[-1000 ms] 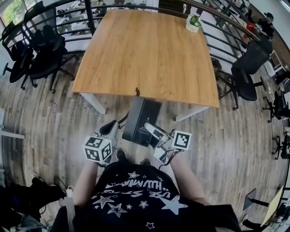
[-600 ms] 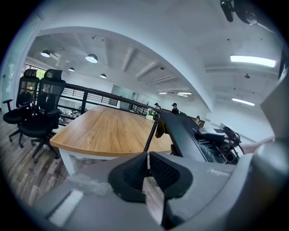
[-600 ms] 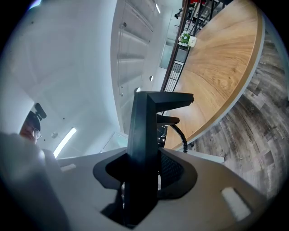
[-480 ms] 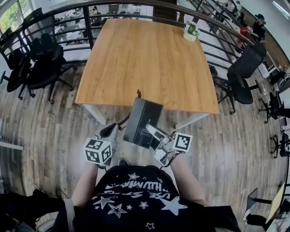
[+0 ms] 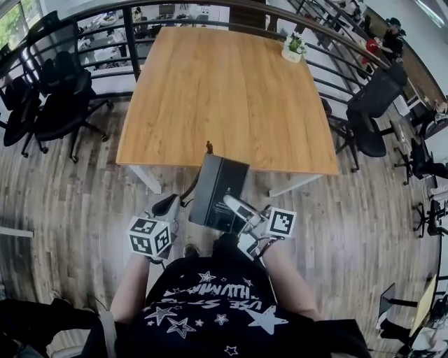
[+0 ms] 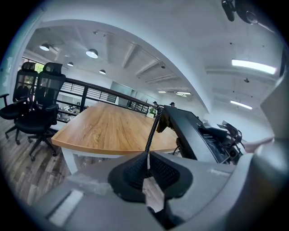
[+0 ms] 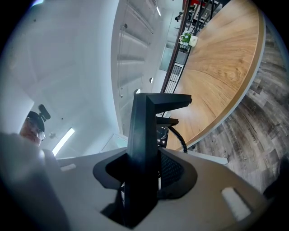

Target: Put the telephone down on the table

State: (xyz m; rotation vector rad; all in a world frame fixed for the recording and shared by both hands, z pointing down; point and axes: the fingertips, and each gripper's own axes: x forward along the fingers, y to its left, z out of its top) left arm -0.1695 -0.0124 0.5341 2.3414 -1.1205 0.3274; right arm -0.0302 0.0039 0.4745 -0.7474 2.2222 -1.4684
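Note:
The black telephone (image 5: 218, 192) hangs tilted in the air just before the near edge of the wooden table (image 5: 224, 91). My right gripper (image 5: 234, 203) is shut on its near end; in the right gripper view the telephone body (image 7: 144, 135) stands clamped between the pads of that gripper (image 7: 142, 180). My left gripper (image 5: 170, 206) is to the telephone's left, and its jaws are shut on the coiled cord (image 6: 153, 131). The cord runs from the left gripper (image 6: 148, 169) up to the telephone (image 6: 194, 135). The handset is hidden.
A small potted plant (image 5: 294, 47) stands at the table's far right corner. Black office chairs stand left (image 5: 56, 91) and right (image 5: 374, 112) of the table. A dark railing (image 5: 175, 10) runs behind it. The floor is wood planks.
Both grippers and the telephone have moved a little forward toward the table's near edge. Both grips look unchanged.

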